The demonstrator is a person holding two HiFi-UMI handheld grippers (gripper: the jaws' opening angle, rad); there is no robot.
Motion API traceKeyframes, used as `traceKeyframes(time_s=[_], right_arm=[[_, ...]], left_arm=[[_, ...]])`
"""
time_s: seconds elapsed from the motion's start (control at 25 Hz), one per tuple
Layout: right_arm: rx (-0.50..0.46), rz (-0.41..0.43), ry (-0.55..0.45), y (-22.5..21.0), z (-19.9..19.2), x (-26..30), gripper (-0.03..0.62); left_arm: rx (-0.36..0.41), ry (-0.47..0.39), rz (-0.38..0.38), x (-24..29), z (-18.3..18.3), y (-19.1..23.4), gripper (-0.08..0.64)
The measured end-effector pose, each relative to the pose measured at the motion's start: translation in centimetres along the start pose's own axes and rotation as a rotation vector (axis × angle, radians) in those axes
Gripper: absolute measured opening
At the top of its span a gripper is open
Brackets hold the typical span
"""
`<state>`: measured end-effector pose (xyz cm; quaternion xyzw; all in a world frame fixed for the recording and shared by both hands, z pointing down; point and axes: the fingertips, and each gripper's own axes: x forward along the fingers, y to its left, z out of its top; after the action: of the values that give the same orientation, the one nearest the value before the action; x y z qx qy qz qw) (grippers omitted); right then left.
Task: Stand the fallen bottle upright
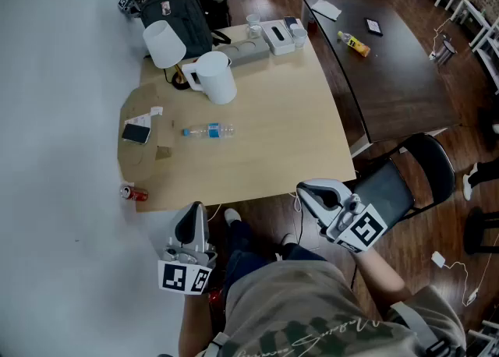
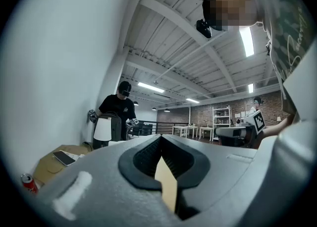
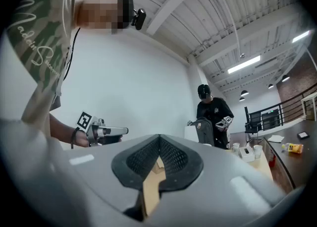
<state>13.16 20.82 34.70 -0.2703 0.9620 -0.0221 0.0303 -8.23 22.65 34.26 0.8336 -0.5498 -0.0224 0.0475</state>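
Both the left gripper (image 1: pixel 194 211) and the right gripper (image 1: pixel 302 190) hang closed and empty off the table's (image 1: pixel 273 137) near edge; the water bottle (image 1: pixel 209 130) lies flat left of centre, not yet touched.

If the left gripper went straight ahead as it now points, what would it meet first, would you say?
Probably the fallen bottle on the table; the left gripper points toward it across the near edge, though its height is unclear.
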Motion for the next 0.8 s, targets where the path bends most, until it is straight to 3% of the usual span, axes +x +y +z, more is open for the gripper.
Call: traceKeyframes(time_s=[0.32, 0.52, 0.8], right_arm=[[0.002, -0.046, 0.029, -3.0, -1.5, 8.8, 0.005], [-0.05, -0.055, 0.104, -4.7, -3.2, 15.5, 0.005], [-0.056, -0.067, 0.165, -5.9, -4.9, 22.8, 0.005]], left_arm=[[-0.04, -0.01, -0.054, 5.1, 0.1, 8.4, 0.005], [0.018, -0.057, -0.143, 9.2, 2.7, 12.7, 0.005], [-0.034, -0.032, -0.199, 12.2, 1.9, 17.5, 0.005]])
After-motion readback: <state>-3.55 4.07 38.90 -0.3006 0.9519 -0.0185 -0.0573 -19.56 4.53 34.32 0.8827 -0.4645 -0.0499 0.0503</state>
